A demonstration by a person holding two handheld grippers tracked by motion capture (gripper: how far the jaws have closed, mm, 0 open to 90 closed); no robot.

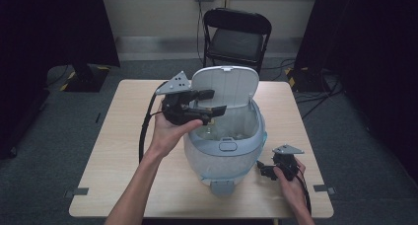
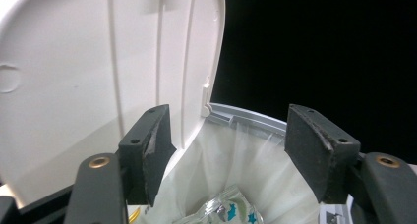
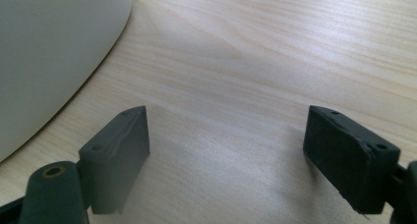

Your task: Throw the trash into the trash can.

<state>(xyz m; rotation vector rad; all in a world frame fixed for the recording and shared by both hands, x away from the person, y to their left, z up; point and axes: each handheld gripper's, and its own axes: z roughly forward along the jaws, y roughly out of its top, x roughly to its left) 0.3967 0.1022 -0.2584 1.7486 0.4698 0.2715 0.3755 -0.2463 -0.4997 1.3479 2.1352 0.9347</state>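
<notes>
The bin (image 1: pixel 224 151), a pale blue-grey pedal bin lined with a clear bag, stands on the worktop (image 1: pixel 123 151) near its middle, and everything else is placed from it. Its white lid (image 1: pixel 226 86) is swung up at the far side of the bin. The left tool (image 1: pixel 209 102) hovers over the bin's open mouth on the left, just in front of the lid; in the left gripper view its jaws stand wide apart with nothing between them, looking down past the lid (image 2: pixel 98 71) onto the bag liner (image 2: pixel 246 170) and a printed wrapper (image 2: pixel 226 209) lying inside. The right tool (image 1: pixel 263 171) rests low, just to the right of the bin's base; the right gripper view shows its jaws wide and empty over bare worktop (image 3: pixel 255 62), with the bin's curved wall (image 3: pixel 54 52) beside them.

The step in hand looks like the end of dropping rubbish into the bin: the wrapper is in, the left tool is empty above it. The next move probably calls for drawing the left tool back clear of the rim, then bringing the lid forward and down, taking care not to snag the liner
</notes>
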